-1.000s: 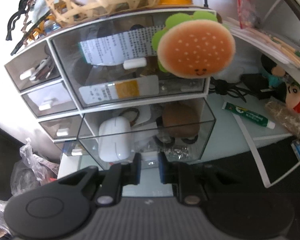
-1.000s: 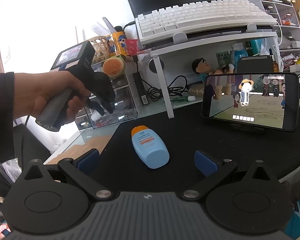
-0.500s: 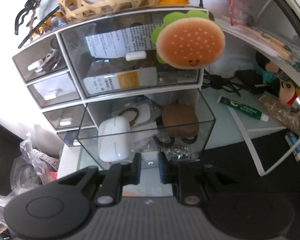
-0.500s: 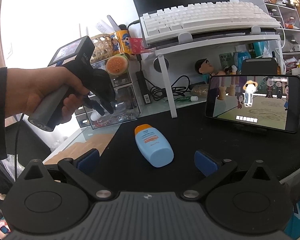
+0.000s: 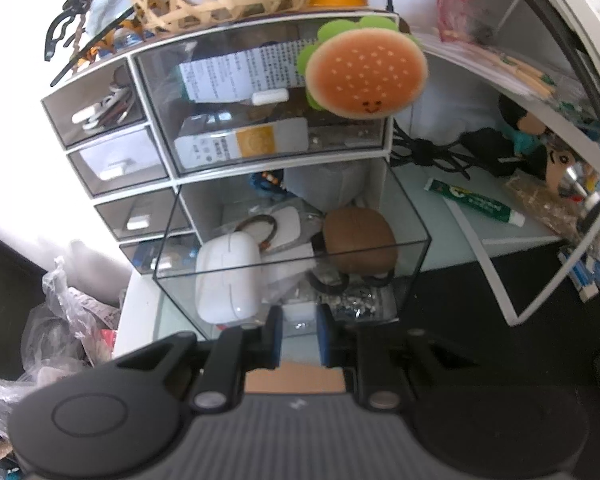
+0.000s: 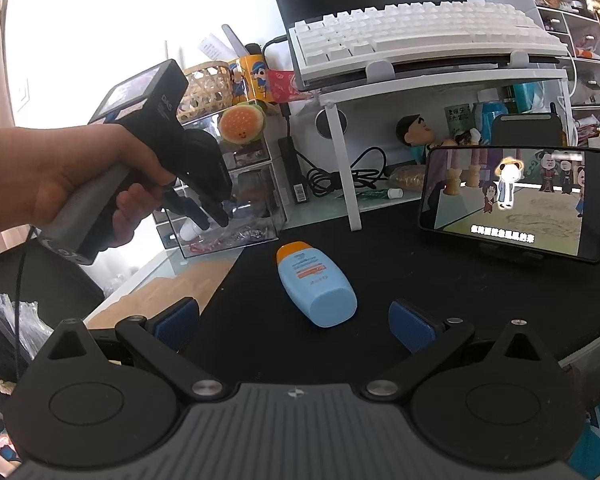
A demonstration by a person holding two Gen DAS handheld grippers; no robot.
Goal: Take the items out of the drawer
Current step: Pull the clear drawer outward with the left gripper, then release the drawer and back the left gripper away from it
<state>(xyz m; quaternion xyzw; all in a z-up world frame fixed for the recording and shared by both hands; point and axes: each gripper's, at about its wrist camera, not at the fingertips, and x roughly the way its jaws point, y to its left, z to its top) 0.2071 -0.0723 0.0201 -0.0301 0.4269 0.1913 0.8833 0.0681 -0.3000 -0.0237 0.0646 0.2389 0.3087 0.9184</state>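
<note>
Left tongs (image 5: pixel 298 330) clenched on drawer handle (image 5: pixel 298 314), right tongs (image 6: pixel 294 322) released above black desk (image 6: pixel 420 280).

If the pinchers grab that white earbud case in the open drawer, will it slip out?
The white earbud case looks smooth, glossy and rounded, so it could well slide between the pads. It seems hard-shelled, so it probably won't squash. Lying loosely among clutter in the clear drawer, it may skid or rock if nudged first.

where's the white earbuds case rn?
Left wrist view: white earbuds case lies in the pulled-out clear drawer, left side, beside the brown pouch.
</note>
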